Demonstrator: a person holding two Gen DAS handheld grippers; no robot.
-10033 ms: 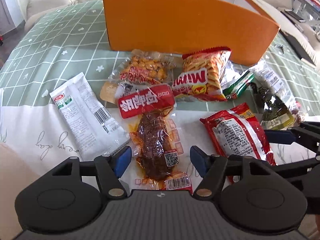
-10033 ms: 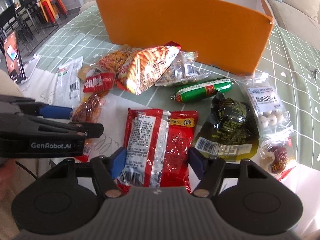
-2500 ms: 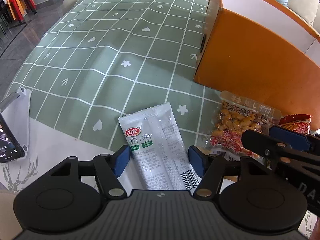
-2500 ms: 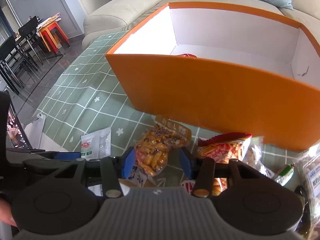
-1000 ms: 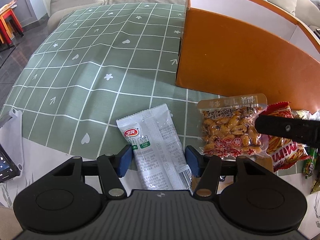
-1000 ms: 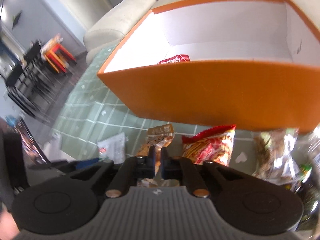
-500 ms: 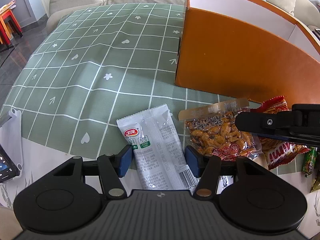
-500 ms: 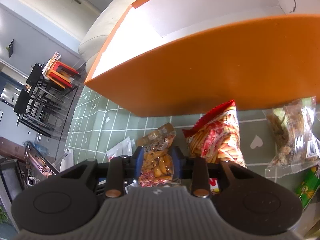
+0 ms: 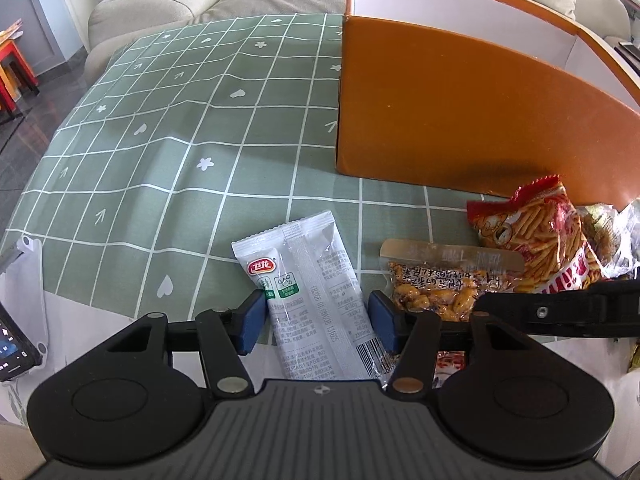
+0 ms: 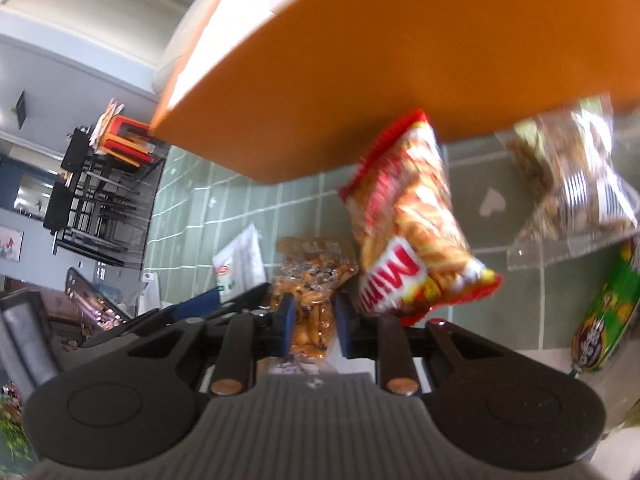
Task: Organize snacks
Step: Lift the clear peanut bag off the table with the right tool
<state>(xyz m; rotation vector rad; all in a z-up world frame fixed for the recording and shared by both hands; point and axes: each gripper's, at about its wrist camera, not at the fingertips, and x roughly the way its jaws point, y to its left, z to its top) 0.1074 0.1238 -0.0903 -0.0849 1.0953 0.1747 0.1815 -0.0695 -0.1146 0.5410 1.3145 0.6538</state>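
Bright daylight filling both views, orange box point(image 9: 472, 120) casting a soft shadow onto the green cloth point(image 9: 192, 128) at its base, glare glinting off the white packet point(image 9: 308, 280), right wrist view smearing with motion blur, fisheye bending straight edges toward the corners

Snacks point(image 9: 448, 280) before box point(image 9: 460, 112) — on tablecloth point(image 9: 180, 120)

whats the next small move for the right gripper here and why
Probably lift. The right gripper looks closed on the clear bag of orange nuts, which bunches between its pads, though the view is blurred. The orange box stands just beyond, so raising the bag above its wall before carrying it over seems sensible. The left gripper sits open around the white packet, not gripping.
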